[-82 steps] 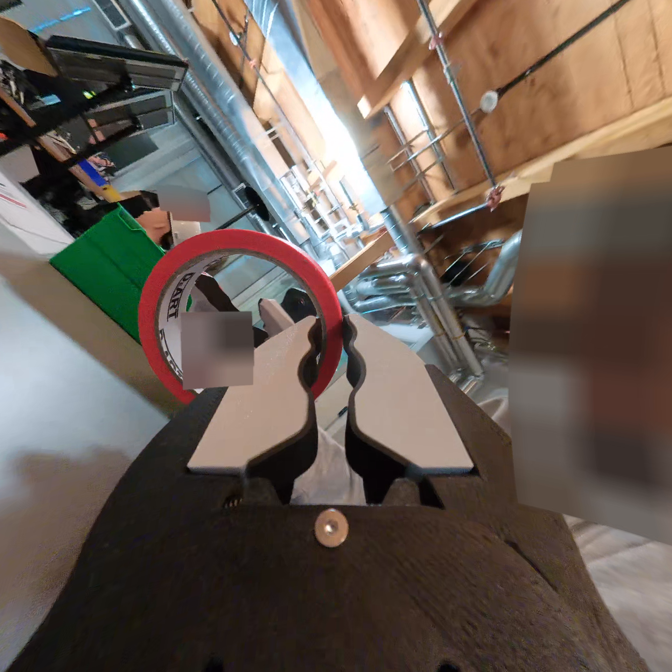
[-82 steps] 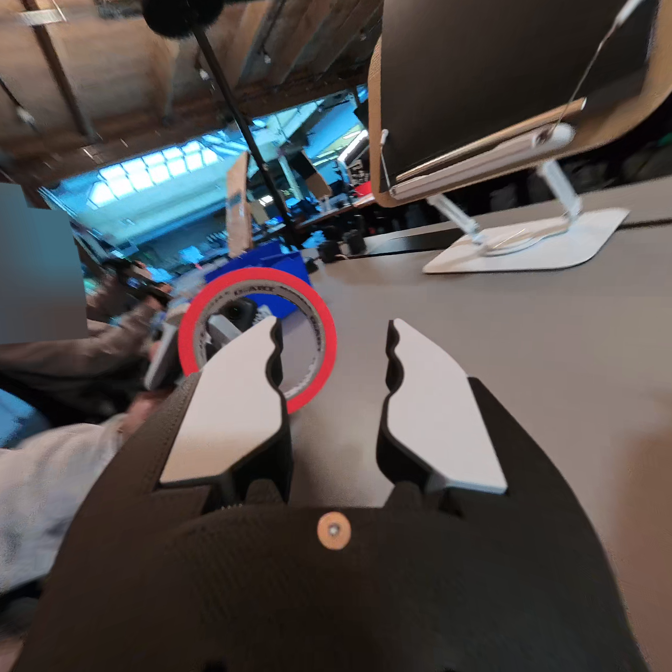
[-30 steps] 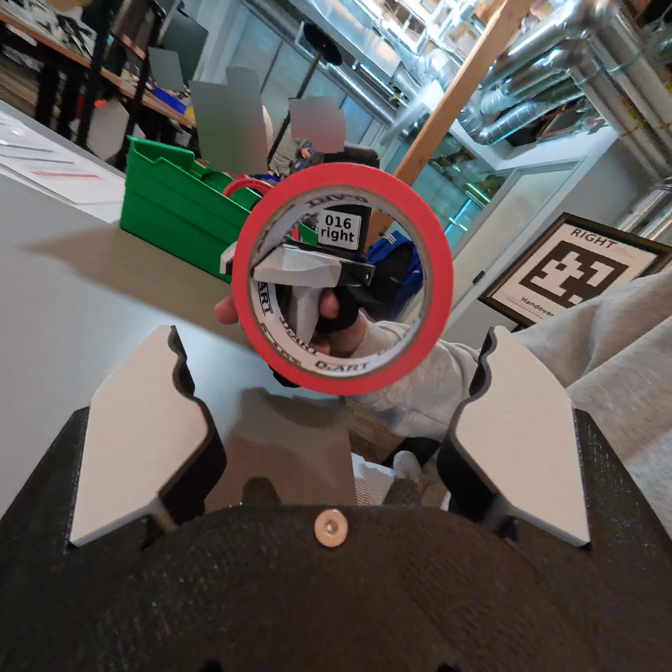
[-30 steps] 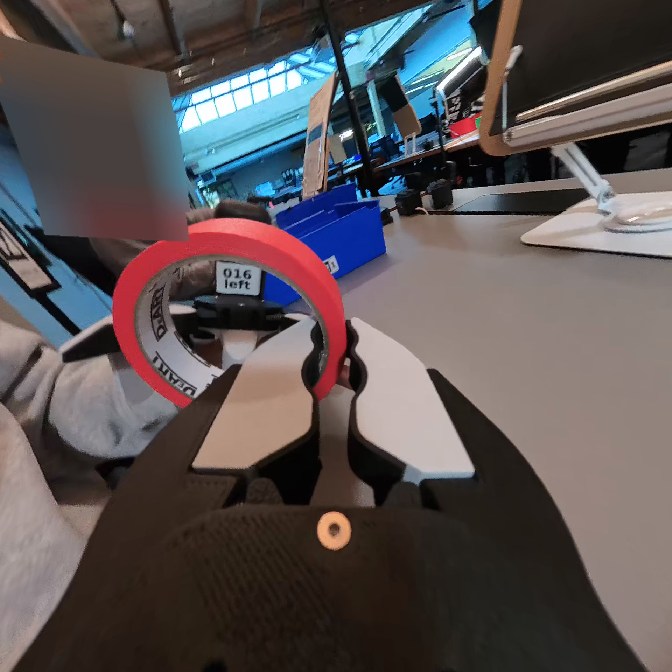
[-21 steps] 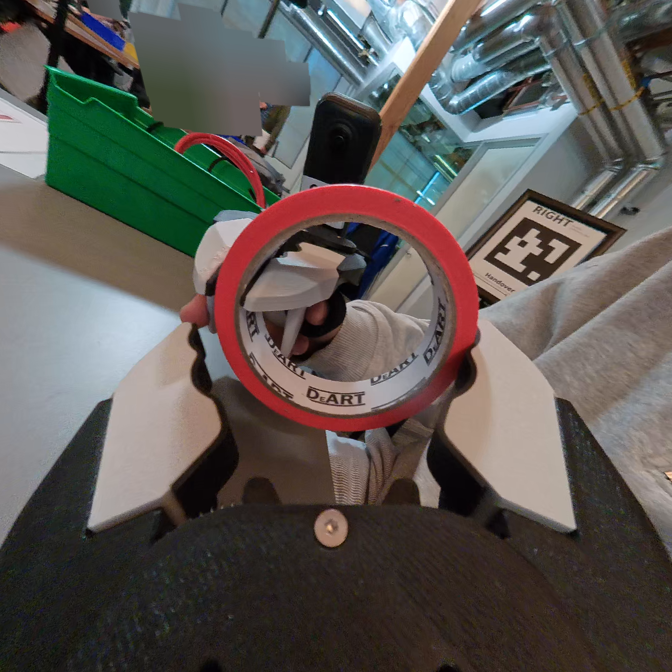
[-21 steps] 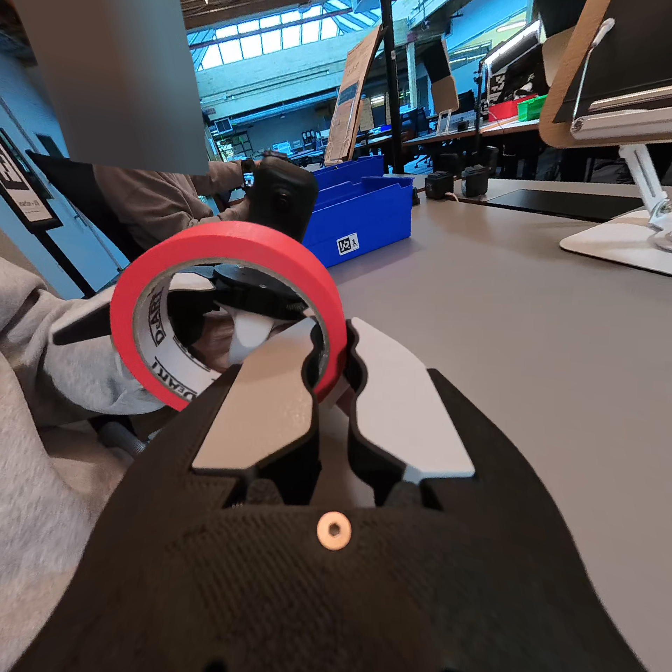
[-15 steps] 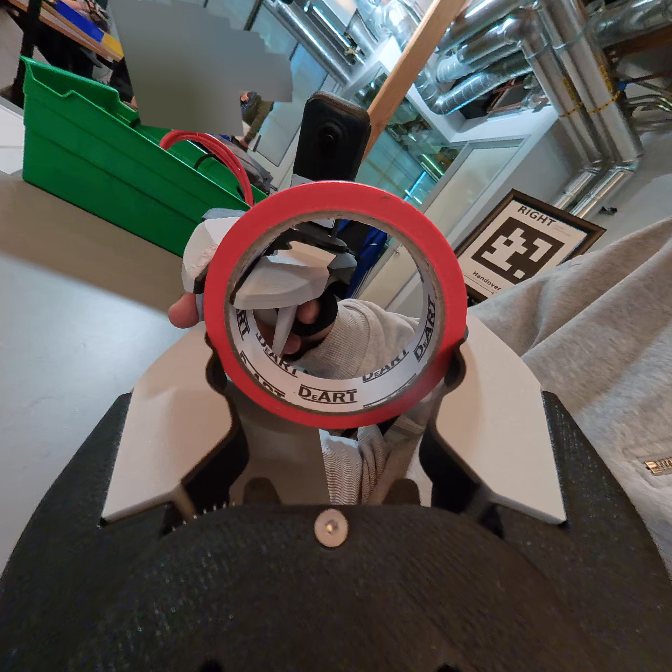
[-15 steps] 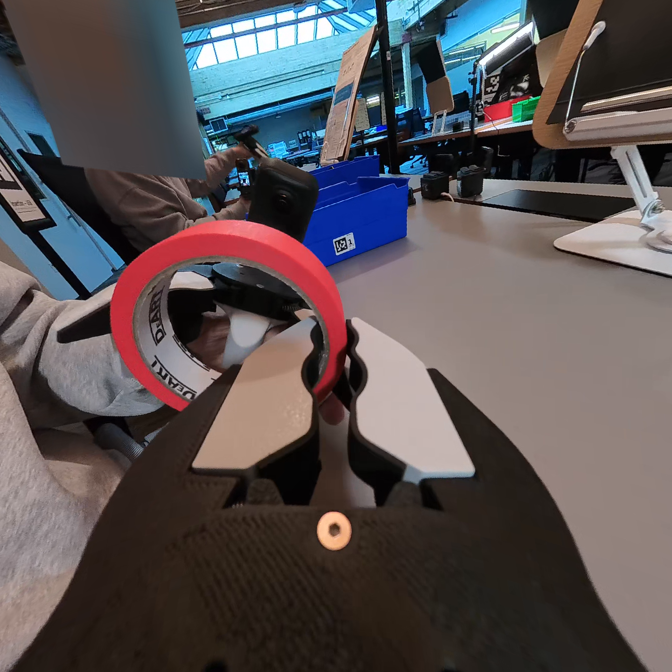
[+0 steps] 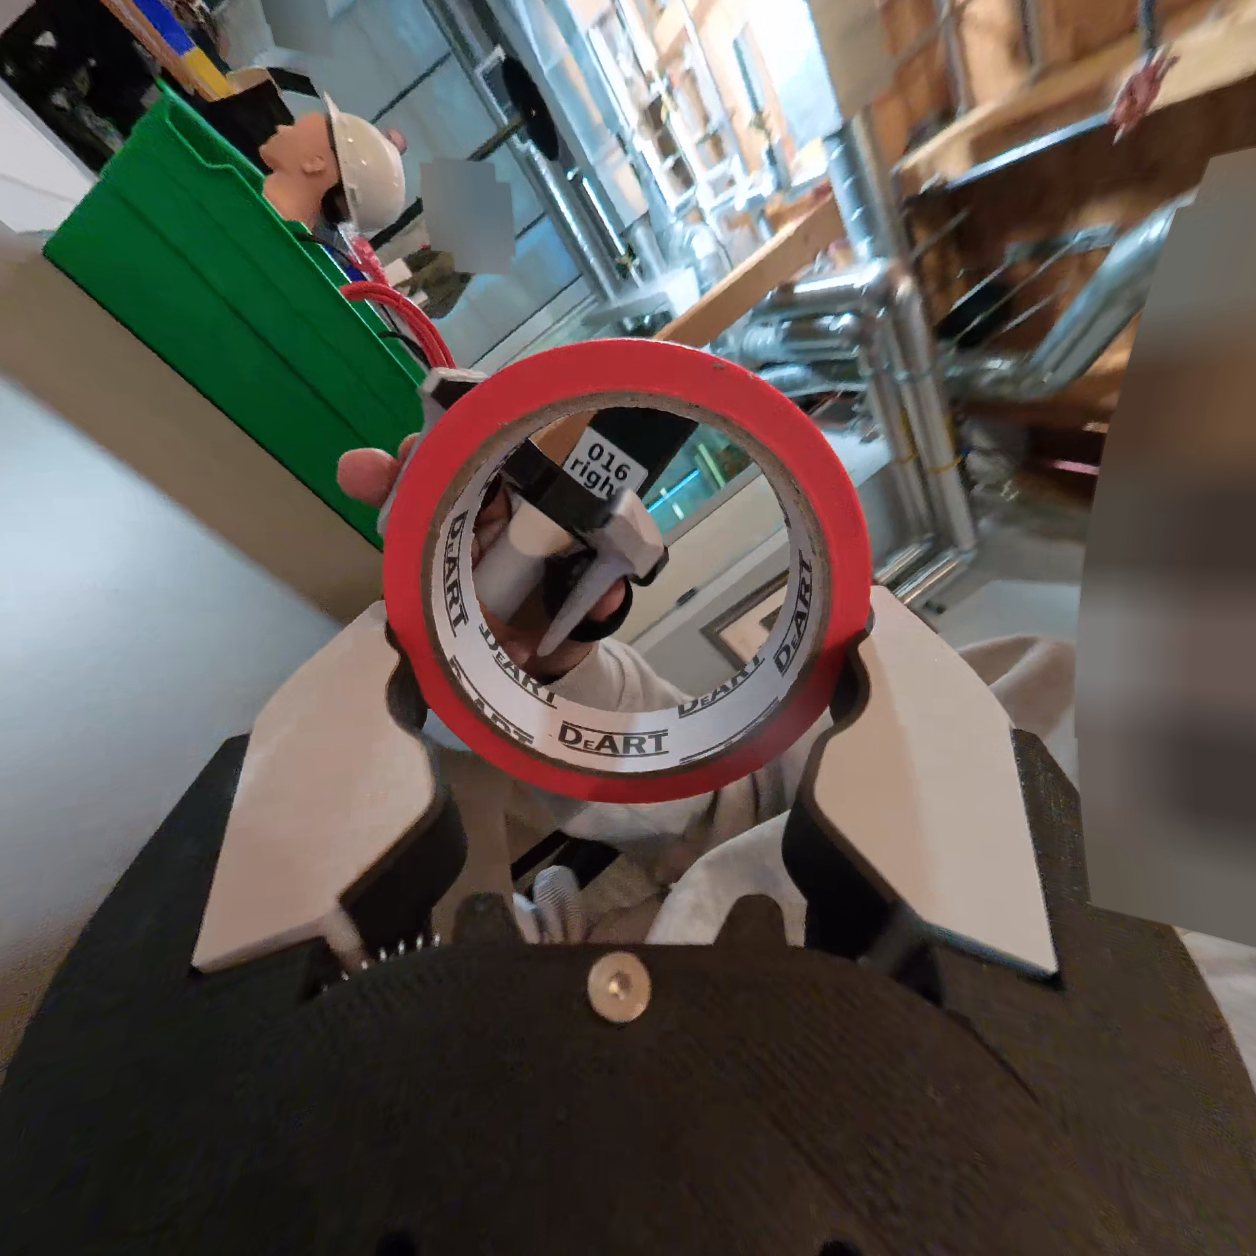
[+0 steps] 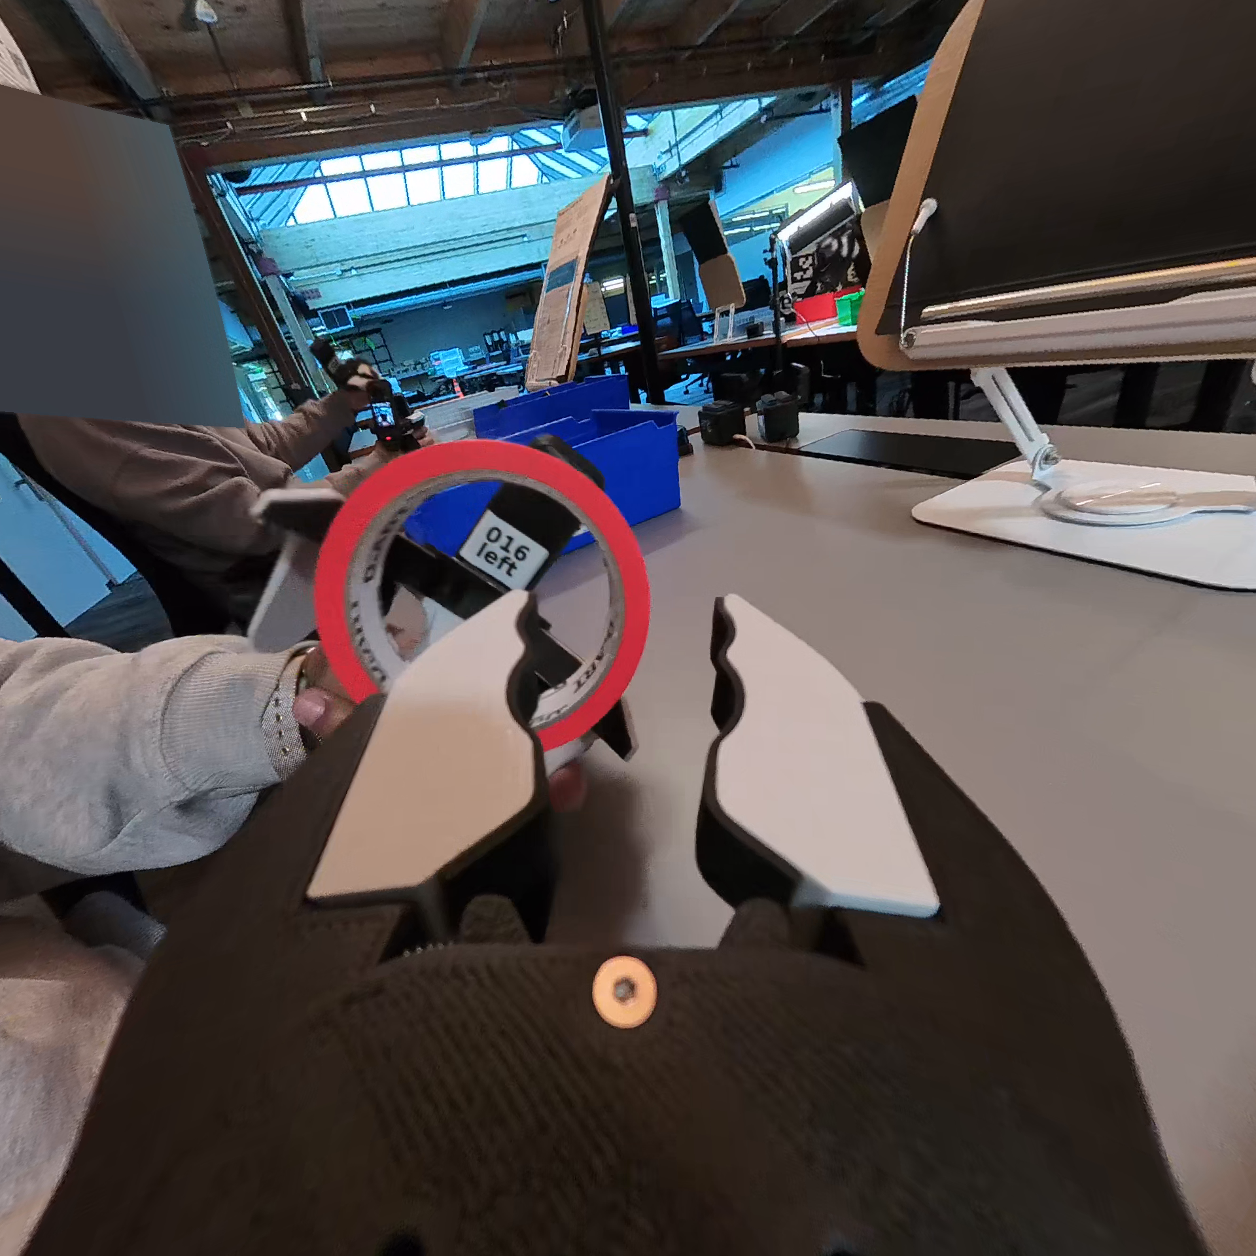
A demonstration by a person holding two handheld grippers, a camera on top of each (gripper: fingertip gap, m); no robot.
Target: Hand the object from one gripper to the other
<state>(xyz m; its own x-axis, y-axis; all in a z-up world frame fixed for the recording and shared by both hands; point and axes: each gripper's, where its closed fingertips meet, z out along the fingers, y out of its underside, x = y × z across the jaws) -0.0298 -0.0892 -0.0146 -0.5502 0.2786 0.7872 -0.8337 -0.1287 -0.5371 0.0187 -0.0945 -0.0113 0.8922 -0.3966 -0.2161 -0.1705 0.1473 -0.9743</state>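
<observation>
A red tape roll (image 9: 615, 370) with a white printed core is clamped across its outer rim between the two fingers of my left gripper (image 9: 629, 612). It is held upright above the table edge. My right gripper (image 10: 622, 601) is open and empty, just in front of the roll (image 10: 476, 454) and apart from it. In the right wrist view the left gripper's fingers (image 10: 282, 598) show on both sides of the roll. In the left wrist view the open right gripper (image 9: 544, 591) shows through the roll's hole.
Green bins (image 9: 204, 292) stand on the table behind the roll. Blue bins (image 10: 632, 462) and a monitor (image 10: 1087, 170) on a white stand (image 10: 1101, 523) sit on the grey table (image 10: 951, 713). A person's sleeve (image 10: 136, 734) is at the left.
My left gripper closed on the tape roll's rim. My right gripper opened, let go of the roll and drew back a little.
</observation>
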